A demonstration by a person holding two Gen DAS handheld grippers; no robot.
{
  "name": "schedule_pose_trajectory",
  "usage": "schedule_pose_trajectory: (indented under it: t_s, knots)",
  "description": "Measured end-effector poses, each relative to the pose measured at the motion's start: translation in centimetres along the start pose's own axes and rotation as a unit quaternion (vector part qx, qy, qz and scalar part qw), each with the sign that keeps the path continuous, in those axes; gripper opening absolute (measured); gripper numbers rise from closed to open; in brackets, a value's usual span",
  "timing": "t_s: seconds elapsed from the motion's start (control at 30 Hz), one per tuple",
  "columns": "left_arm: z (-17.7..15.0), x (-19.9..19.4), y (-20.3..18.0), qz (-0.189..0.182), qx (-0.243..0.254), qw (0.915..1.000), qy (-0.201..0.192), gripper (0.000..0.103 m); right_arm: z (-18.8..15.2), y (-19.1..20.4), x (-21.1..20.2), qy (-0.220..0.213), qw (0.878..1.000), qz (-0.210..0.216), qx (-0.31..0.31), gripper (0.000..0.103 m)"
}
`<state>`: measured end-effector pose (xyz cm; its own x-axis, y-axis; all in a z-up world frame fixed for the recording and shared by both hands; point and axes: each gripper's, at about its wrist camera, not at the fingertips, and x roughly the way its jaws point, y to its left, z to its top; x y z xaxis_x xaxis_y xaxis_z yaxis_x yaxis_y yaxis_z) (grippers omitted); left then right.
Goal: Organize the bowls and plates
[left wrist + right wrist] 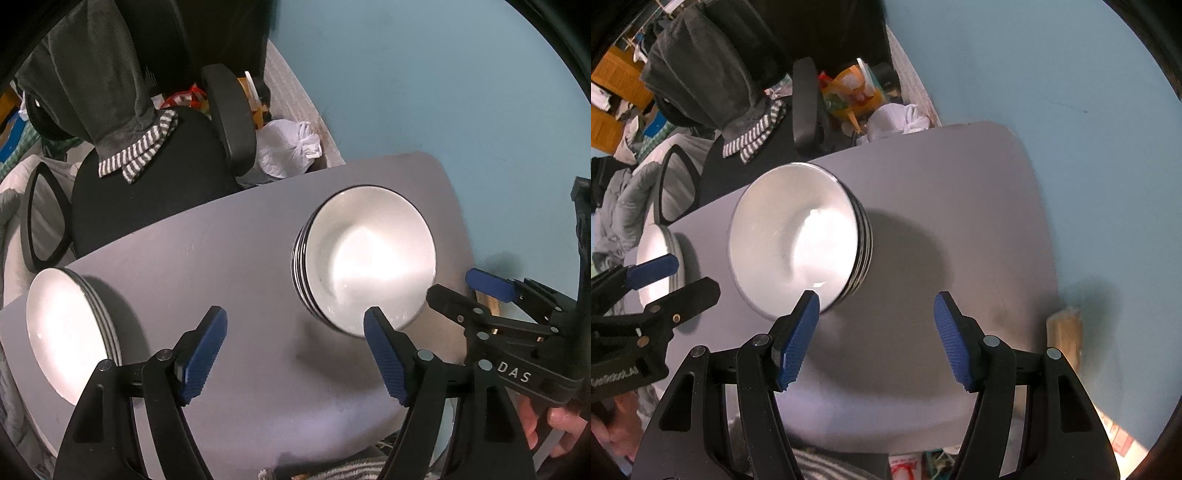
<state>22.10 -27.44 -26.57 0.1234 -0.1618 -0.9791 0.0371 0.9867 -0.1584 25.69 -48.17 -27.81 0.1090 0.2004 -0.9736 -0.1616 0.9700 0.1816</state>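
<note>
**Two stacks on the grey worktop, both tools spread and empty**

The grey worktop (221,266) fills the middle of both views, with a blue wall behind it at the upper right of each frame. At the upper left stands a black office chair (147,192) with a dark garment (92,74) draped over its back (a striped cuff hangs onto the seat).

A stack of bowls (369,254), white inside with dark rims, sits at centre right of the left wrist view and at centre left of the right wrist view. A stack of plates (70,332) lies at the lower left of the left wrist view, well apart from the bowls; in the right wrist view it shows at the far left edge.

The left hand-held gripper (295,354) hovers above bare worktop between the two stacks, its blue pads spread wide with nothing between them. The right hand-held gripper (877,339) is likewise spread and empty, its left pad overlapping the bowls' near rim in the picture; whether it touches cannot be told. A person's hand (554,424) shows at the lower right, on the right tool's handle.
</note>
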Motion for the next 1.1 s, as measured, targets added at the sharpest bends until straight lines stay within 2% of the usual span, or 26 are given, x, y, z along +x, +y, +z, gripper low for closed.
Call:
schedule_pose_trajectory:
  t_s: [0.4,0.63,0.83,0.9,0.97,1.1]
  knots:
    - [2.0,4.5,1.1,-0.016,-0.043,0.9982,0.039,0.078,2.3,-0.6,4.1,0.03,0.999,0.024,0.004,0.064]
    - [2.8,6.0,1.3,-0.009,-0.048,0.9976,0.049,0.078,3.1,-1.2,5.7,0.046,0.999,0.027,0.012,0.064]
    - [3.1,7.1,2.0,-0.006,-0.059,0.9962,0.064,0.078,3.4,-1.8,6.3,0.053,0.997,0.053,0.025,0.064]
    - [3.2,7.4,2.2,-0.013,-0.069,0.9952,0.068,0.075,3.4,-1.8,6.4,0.055,0.996,0.059,0.026,0.064]
    - [3.3,7.7,2.4,-0.02,-0.08,0.9937,0.076,0.065,3.4,-2.0,6.5,0.059,0.996,0.067,0.03,0.064]
    - [3.5,8.4,2.1,-0.041,-0.083,0.9908,0.099,0.058,3.5,-2.0,6.7,0.062,0.995,0.075,0.032,0.062]
